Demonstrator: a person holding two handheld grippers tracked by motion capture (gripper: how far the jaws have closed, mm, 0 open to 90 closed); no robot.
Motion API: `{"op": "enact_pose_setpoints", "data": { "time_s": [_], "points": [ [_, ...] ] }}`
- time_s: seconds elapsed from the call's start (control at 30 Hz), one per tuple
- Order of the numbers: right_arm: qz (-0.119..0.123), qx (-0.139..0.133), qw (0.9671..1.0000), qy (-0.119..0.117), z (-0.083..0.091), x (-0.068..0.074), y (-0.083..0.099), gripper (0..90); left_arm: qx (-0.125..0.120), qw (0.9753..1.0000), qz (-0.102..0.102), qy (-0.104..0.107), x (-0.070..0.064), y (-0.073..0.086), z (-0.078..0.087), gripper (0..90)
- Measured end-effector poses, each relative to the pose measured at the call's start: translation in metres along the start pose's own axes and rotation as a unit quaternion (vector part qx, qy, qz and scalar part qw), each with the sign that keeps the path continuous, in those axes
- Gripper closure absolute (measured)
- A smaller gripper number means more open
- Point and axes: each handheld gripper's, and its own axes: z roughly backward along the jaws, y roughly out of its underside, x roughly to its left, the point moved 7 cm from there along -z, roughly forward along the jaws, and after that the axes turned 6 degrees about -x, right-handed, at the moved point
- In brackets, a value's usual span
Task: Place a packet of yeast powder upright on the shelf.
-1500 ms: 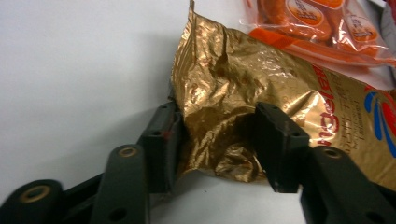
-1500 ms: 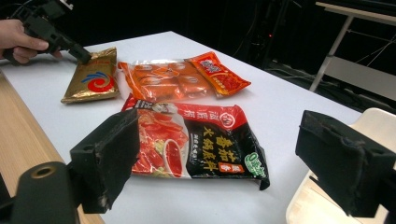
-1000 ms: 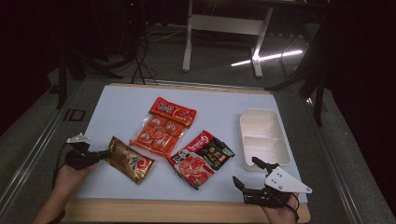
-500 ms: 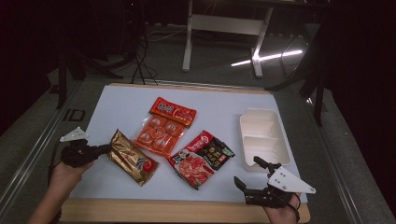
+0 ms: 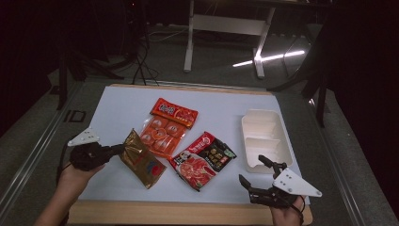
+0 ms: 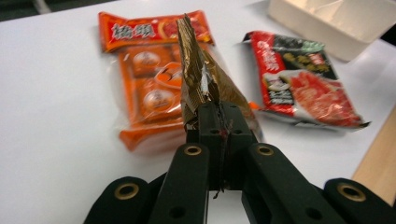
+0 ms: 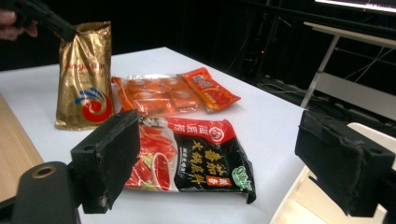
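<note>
- Dark surroundings and a metal stand frame a white table (image 5: 117,113) with a wooden front edge.
- High view: the left gripper (image 5: 117,149) is clamped on the top edge of the gold bag (image 5: 142,160). Compared with a second ago, the bag's gripped end has come up and shifted slightly toward the table centre, while its lower end still appears to rest on the surface just beside the orange snack pack (image 5: 164,129). The right gripper (image 5: 256,173) has barely moved; it hovers at the front right corner, jaws apart, holding nothing, near the white tray (image 5: 263,139).
- Left gripper view: jaws closed together on the crimped seal of the gold bag (image 6: 201,84), which stands on edge ahead of them. The orange snack pack (image 6: 149,84) lies behind it, and the red and black pouch (image 6: 308,84) to one side.
- Right gripper view: jaws wide apart over the red and black pouch (image 7: 187,158). The gold bag (image 7: 86,79) hangs upright from the left gripper (image 7: 60,28).
- Judgement: the lift has begun and the hold looks secure. Carrying the bag, likely toward the tray, remains to be done.
</note>
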Motion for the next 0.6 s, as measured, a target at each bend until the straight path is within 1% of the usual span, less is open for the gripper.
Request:
{"op": "enact_pose_setpoints", "data": {
  "time_s": [0.03,0.07,0.13,0.17,0.2,0.23,0.27,0.33,0.4,0.43,0.47,0.5,0.57,0.6],
  "points": [
    [-0.007,0.000,1.0000,-0.002,0.001,-0.001,0.000,14.0,-0.001,1.0000,0.000,0.000,-0.002,-0.002,0.000,90.0],
    [-0.012,0.003,0.9999,-0.003,0.001,-0.001,0.000,14.0,0.000,1.0000,-0.005,0.001,-0.004,-0.004,0.000,90.0],
    [-0.021,0.014,0.9997,0.004,0.002,-0.003,0.000,13.2,-0.002,0.9999,-0.016,0.004,-0.011,-0.009,0.002,90.0],
    [-0.030,0.017,0.9994,0.004,0.002,-0.003,0.001,12.7,-0.002,0.9998,-0.020,0.007,-0.014,-0.012,0.002,90.0],
    [-0.030,0.017,0.9994,0.004,0.002,-0.003,0.001,12.7,-0.002,0.9998,-0.020,0.007,-0.014,-0.012,0.002,90.0],
    [-0.035,0.019,0.9992,0.006,0.002,-0.003,0.001,12.5,-0.002,0.9994,-0.029,0.019,-0.023,-0.019,0.003,90.0],
    [-0.041,0.036,0.9985,0.005,0.000,-0.002,0.003,11.2,-0.003,0.9989,-0.039,0.026,-0.028,-0.022,0.003,90.0],
    [-0.046,0.035,0.9983,0.000,0.000,-0.001,0.001,11.1,-0.013,0.9983,-0.045,0.034,-0.035,-0.030,0.004,90.0],
    [-0.053,0.030,0.9981,-0.004,0.001,0.000,-0.002,11.0,-0.023,0.9974,-0.047,0.048,-0.041,-0.038,0.005,90.0],
    [-0.057,0.029,0.9979,-0.009,0.001,0.000,-0.005,10.5,-0.028,0.9967,-0.052,0.055,-0.044,-0.041,0.006,90.0],
    [-0.056,0.029,0.9979,-0.008,0.001,0.000,-0.006,10.4,-0.033,0.9959,-0.060,0.059,-0.046,-0.045,0.006,90.0],
    [-0.053,0.027,0.9982,-0.002,0.002,0.000,-0.009,10.4,-0.038,0.9949,-0.068,0.063,-0.049,-0.049,0.006,89.9],
    [-0.055,0.025,0.9981,-0.013,0.002,0.002,-0.013,9.9,-0.046,0.9931,-0.079,0.074,-0.054,-0.056,0.005,90.0],
    [-0.056,0.024,0.9981,-0.011,0.001,0.002,-0.015,9.9,-0.050,0.9926,-0.080,0.076,-0.056,-0.060,0.004,89.9]
  ]
}}
